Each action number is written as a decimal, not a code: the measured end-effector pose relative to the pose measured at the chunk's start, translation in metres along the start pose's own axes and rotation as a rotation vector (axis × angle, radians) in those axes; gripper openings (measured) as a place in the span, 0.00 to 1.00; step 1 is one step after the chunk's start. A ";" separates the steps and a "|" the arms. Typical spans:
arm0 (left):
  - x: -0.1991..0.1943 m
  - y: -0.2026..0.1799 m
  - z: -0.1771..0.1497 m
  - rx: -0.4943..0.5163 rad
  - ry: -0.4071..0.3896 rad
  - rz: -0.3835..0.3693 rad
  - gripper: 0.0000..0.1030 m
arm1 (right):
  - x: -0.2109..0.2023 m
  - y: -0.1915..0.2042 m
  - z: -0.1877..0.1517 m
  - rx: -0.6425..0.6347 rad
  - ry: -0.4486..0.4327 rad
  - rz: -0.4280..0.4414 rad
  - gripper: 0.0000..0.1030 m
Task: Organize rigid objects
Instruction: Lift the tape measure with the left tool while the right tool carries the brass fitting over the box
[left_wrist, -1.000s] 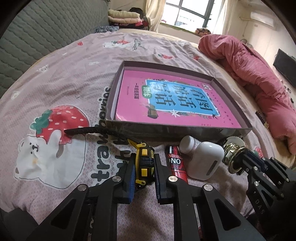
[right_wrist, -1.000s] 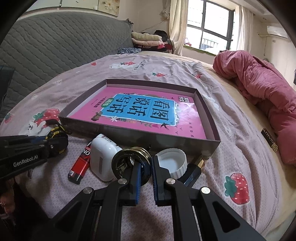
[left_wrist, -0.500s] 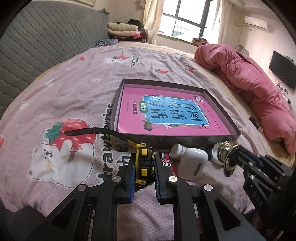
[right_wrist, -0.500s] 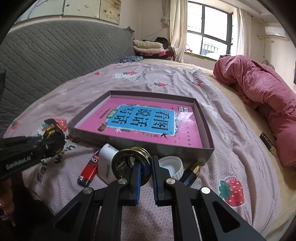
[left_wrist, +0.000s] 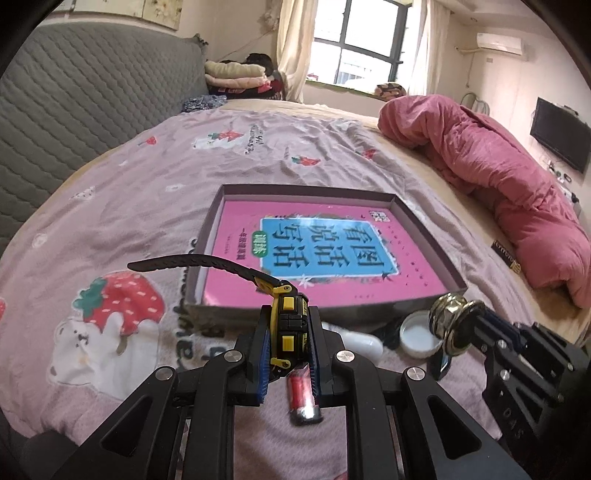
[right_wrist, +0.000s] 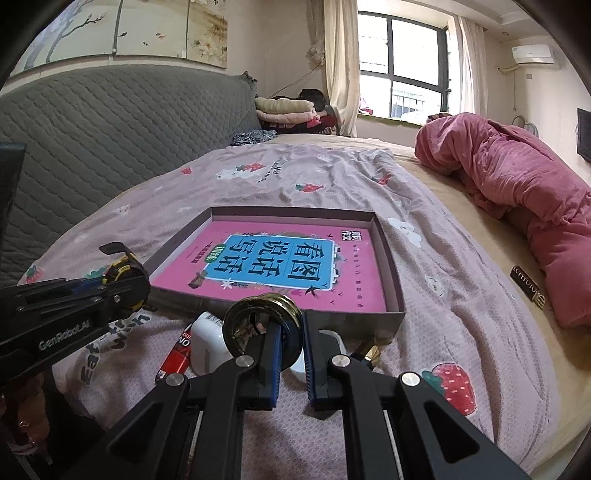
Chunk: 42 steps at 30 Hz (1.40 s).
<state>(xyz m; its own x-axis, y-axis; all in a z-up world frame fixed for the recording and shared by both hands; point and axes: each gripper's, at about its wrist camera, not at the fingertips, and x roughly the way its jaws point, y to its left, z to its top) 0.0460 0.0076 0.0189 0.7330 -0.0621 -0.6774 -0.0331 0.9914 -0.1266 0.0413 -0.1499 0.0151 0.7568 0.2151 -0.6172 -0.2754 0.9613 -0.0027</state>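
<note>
Both grippers are rising since the earlier frame. Left gripper (left_wrist: 286, 334) is clamping the yellow-and-black plastic watch (left_wrist: 287, 325); right gripper (right_wrist: 290, 354) is clamping the brass metal ring (right_wrist: 258, 325). Both are hanging near the shallow grey cardboard tray (right_wrist: 391, 266); carrying them farward level should clear its near wall.

left gripper (left_wrist: 287, 332): black plastic arms showing blue ridged pads and shiny round silver screws
right gripper (right_wrist: 290, 345): looking the same
side of left gripper: wearing white letters "GenRobot.AI"

One box (left_wrist: 417, 221), one watch (left_wrist: 287, 321), one brass ring (right_wrist: 258, 325), one bottle (right_wrist: 207, 341), one cap (left_wrist: 421, 332), one lighter (left_wrist: 301, 395).
</note>
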 end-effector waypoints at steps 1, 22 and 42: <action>0.002 -0.001 0.002 0.000 0.000 0.002 0.16 | 0.001 -0.001 0.000 0.005 0.001 -0.003 0.10; 0.053 -0.001 0.066 -0.007 -0.065 0.040 0.16 | 0.026 -0.017 0.040 0.031 0.008 -0.116 0.10; 0.107 0.011 0.064 0.073 0.049 0.006 0.16 | 0.059 -0.040 0.071 0.101 0.117 -0.206 0.10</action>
<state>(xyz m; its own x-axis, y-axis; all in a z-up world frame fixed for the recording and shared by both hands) 0.1675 0.0188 -0.0082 0.6989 -0.0600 -0.7127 0.0133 0.9974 -0.0709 0.1389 -0.1638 0.0342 0.7155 -0.0032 -0.6986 -0.0573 0.9963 -0.0633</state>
